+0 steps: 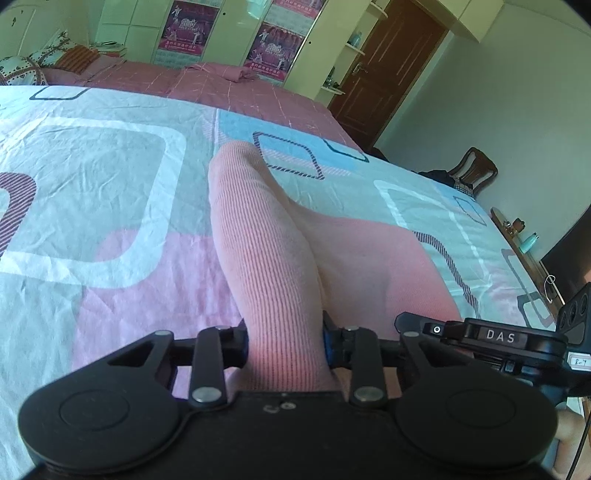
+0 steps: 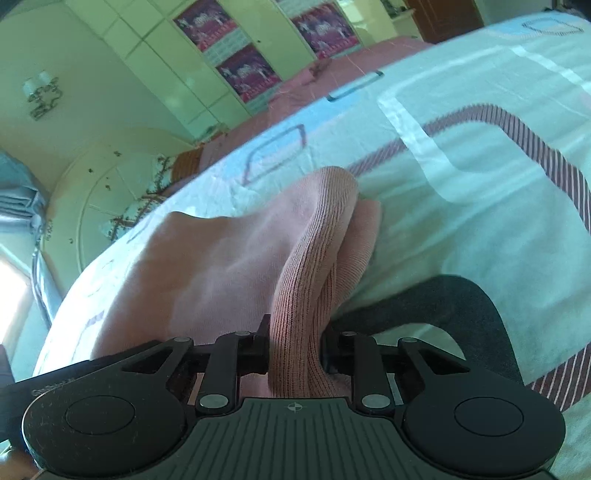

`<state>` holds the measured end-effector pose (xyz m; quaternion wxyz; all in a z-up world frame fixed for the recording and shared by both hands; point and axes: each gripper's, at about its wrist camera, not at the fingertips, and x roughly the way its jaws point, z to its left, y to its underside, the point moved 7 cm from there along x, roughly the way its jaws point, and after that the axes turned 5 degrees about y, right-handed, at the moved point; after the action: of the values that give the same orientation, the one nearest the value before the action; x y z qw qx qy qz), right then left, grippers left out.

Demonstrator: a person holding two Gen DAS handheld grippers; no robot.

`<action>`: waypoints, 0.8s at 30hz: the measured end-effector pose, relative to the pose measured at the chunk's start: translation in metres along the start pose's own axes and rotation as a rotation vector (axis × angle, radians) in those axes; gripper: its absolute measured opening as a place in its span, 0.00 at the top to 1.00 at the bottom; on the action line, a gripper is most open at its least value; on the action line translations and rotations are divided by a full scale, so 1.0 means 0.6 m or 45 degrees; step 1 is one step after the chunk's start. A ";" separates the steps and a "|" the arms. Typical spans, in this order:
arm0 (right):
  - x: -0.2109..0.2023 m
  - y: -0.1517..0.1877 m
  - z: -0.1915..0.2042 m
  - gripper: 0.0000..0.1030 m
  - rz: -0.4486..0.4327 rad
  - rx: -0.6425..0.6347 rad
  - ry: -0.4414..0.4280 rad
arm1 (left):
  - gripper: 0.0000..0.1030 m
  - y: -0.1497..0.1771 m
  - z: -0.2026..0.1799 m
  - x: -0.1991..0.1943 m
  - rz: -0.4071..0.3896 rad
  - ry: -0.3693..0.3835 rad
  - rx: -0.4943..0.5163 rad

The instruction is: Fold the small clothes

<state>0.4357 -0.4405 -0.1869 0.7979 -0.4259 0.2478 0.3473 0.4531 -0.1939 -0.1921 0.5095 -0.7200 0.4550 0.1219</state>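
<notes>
A small pink garment (image 1: 266, 240) with a ribbed edge lies on the patterned bedsheet (image 1: 92, 166). My left gripper (image 1: 286, 339) is shut on a bunched fold of the ribbed edge, which rises from between its jaws and runs away across the sheet. In the right wrist view the same pink garment (image 2: 221, 258) spreads to the left, and my right gripper (image 2: 295, 350) is shut on another ribbed fold of it. The right gripper's black body (image 1: 498, 339) shows close by at the lower right of the left wrist view. Both sets of fingertips are hidden by cloth.
A pink checked blanket (image 1: 221, 85) covers the far end of the bed. Beyond it stand a wardrobe with posters (image 1: 188, 29) and a brown door (image 1: 391, 70). A wooden chair (image 1: 472, 170) and a shelf with a bottle (image 1: 528, 242) are on the right. A dark curved shape (image 2: 461, 306) lies on the sheet.
</notes>
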 end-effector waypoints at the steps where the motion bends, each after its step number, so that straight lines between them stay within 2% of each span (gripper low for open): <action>1: -0.004 -0.002 0.005 0.78 -0.006 -0.002 -0.012 | 0.72 -0.003 -0.004 -0.005 -0.008 0.006 0.005; 8: -0.025 -0.010 0.065 0.78 -0.045 0.011 -0.124 | 0.72 -0.019 -0.033 -0.051 -0.044 0.040 0.065; 13: -0.038 -0.012 0.134 0.78 -0.074 -0.004 -0.175 | 0.72 -0.038 -0.009 -0.109 -0.096 0.038 0.064; 19: -0.023 0.002 0.251 0.78 -0.094 -0.041 -0.209 | 0.72 -0.063 0.072 -0.195 -0.151 0.045 0.063; 24: 0.018 0.039 0.361 0.78 -0.107 -0.035 -0.211 | 0.72 -0.082 0.188 -0.267 -0.171 0.076 0.046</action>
<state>0.4462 -0.2429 -0.0948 0.8235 -0.4166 0.1581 0.3510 0.4348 -0.0104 -0.1098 0.5158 -0.7429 0.4228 0.0577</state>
